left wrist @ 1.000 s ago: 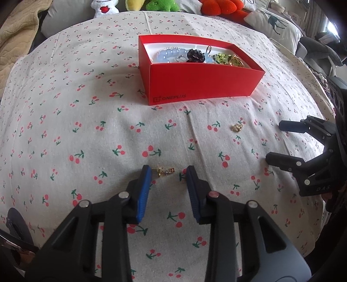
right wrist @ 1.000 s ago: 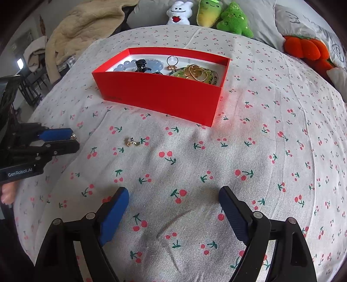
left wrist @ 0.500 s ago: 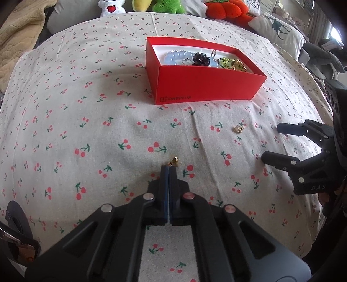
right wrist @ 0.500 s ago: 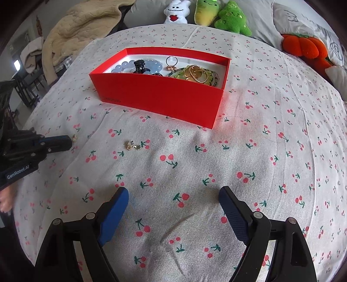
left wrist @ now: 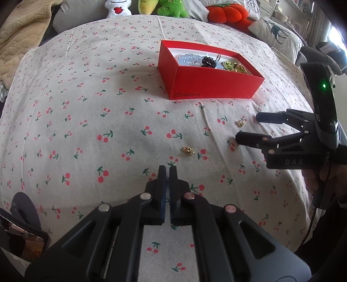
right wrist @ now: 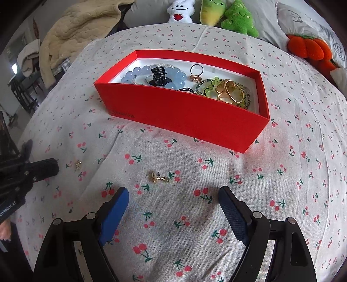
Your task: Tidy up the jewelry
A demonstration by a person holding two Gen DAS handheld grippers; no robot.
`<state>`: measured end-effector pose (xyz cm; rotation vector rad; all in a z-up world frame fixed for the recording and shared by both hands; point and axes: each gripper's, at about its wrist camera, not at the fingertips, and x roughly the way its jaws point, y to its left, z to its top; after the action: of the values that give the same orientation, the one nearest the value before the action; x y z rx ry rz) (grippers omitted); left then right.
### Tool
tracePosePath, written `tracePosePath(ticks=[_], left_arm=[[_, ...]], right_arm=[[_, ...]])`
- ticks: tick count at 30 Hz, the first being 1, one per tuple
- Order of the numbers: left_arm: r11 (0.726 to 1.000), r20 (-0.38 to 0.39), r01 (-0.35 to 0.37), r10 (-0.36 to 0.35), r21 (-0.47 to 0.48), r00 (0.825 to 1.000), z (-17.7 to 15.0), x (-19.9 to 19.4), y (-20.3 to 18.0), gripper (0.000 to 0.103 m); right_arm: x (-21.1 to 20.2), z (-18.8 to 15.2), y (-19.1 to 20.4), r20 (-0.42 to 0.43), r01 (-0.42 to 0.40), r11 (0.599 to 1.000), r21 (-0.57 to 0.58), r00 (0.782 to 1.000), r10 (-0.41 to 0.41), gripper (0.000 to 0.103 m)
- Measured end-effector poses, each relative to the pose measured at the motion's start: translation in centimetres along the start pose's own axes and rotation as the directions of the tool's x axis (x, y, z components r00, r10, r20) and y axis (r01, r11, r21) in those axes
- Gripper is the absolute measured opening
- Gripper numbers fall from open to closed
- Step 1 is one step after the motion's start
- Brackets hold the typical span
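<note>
Small gold earring (left wrist: 188,149) lies loose just beyond the left gripper (left wrist: 167,171), jaws clenched, nothing between them.

A white bed sheet (right wrist: 282,177) with little red cherries covers the bed. At the far end sit 4 soft toys: a white one (right wrist: 180,10), 2 green ones (right wrist: 238,18) and an orange one (right wrist: 308,47). A tan blanket (right wrist: 80,23) lies bunched up nearby.

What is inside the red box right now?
The red box holds a pale blue bead bracelet, a black hair claw, a small ring, green beads and gold hoops. The near wall hides the floor's front part.
</note>
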<state>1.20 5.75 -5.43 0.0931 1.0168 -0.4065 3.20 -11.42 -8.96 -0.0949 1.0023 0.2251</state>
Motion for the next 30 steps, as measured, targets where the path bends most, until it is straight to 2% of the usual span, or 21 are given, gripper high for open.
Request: tracePosePath(ticks=[1, 3, 6, 8, 10, 11, 12, 13, 20, 24, 28, 30], left_arm=[[1.0, -0.002, 0.005, -0.005, 0.003, 1.0, 0.0, -0.1, 0.0, 0.013], [1.0, 0.008, 0.001, -0.001, 0.014, 1.0, 0.0, -0.3, -0.1, 0.034], [1.0, 0.023, -0.002, 0.002, 0.028, 1.0, 0.0, -0.5, -0.3, 0.046], [1.0, 0.022, 0.003, -0.003, 0.029, 1.0, 0.0, -0.5, -0.4, 0.049], [1.0, 0.014, 0.007, -0.008, 0.028, 1.0, 0.0, -0.3, -0.4, 0.049], [1.0, 0.011, 0.009, -0.01, 0.025, 1.0, -0.1, -0.3, -0.4, 0.049], [1.0, 0.007, 0.013, -0.013, 0.023, 1.0, -0.1, -0.2, -0.4, 0.049], [1.0, 0.004, 0.015, -0.015, 0.021, 1.0, -0.1, -0.1, -0.5, 0.049], [0.999, -0.008, 0.033, -0.033, 0.021, 0.999, 0.2, 0.8, -0.9, 0.048], [0.999, -0.017, 0.038, -0.038, 0.036, 0.999, 0.6, 1.4, -1.7, 0.038], [0.999, -0.024, 0.016, -0.014, 0.046, 1.0, 1.0, 2.2, -2.3, 0.033], [0.999, -0.024, 0.001, 0.0, 0.049, 1.0, 1.2, 2.4, -2.6, 0.025]], right_arm=[[0.1, 0.2, 0.1, 0.004, 0.004, 1.0, 0.0, 1.0, -0.004, 0.072], [0.3, 0.5, 0.4, 0.014, 0.01, 1.0, -0.003, 1.0, -0.01, 0.065], [0.4, 0.6, 0.3, 0.025, 0.014, 1.0, -0.005, 1.0, -0.014, 0.053], [0.4, 0.6, 0.5, 0.032, 0.018, 1.0, -0.011, 0.999, -0.017, 0.045], [0.3, 0.5, 0.5, 0.034, 0.001, 1.0, -0.025, 0.999, -0.001, 0.029], [0.3, 0.5, 0.6, 0.033, -0.006, 0.999, -0.032, 0.999, 0.007, 0.024], [0.3, 0.5, 0.7, 0.032, -0.012, 0.999, -0.037, 0.999, 0.014, 0.011], [0.3, 0.5, 0.7, 0.025, -0.027, 0.999, -0.04, 0.999, 0.028, 0.006], [-1.4, 0.6, -0.7, 0.054, -0.084, 0.996, 0.006, 0.995, 0.083, 0.006], [-2.5, 0.3, -0.9, 0.064, -0.1, 0.995, 0.008, 0.993, 0.1, 0.006], [-2.9, -0.2, -1.0, 0.066, -0.113, 0.994, 0.003, 0.991, 0.113, 0.006], [-3.1, -0.4, -1.0, 0.067, -0.116, 0.993, 0.003, 0.991, 0.115, 0.006]])
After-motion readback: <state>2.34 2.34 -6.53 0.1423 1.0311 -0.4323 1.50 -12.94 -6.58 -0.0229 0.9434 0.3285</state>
